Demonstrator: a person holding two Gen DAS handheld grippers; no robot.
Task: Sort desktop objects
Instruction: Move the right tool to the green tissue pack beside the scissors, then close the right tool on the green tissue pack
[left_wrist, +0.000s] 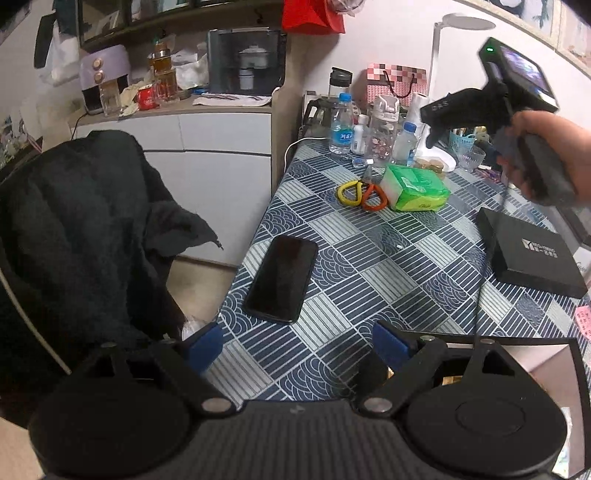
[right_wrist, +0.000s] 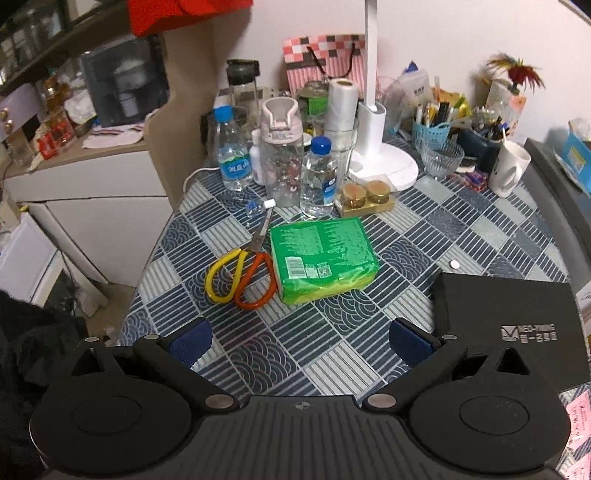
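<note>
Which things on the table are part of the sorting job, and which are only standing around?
Likely for the job (loose in the open middle):
phone
scissors
green pack
black box
Both tongs, left and right, are open and hold nothing.

Probably just around (crowded at the back):
bottles
lamp
pen basket
glass bowl
mug

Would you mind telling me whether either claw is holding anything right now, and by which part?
Nothing is held: the left claw and right claw are both open over the table.
</note>
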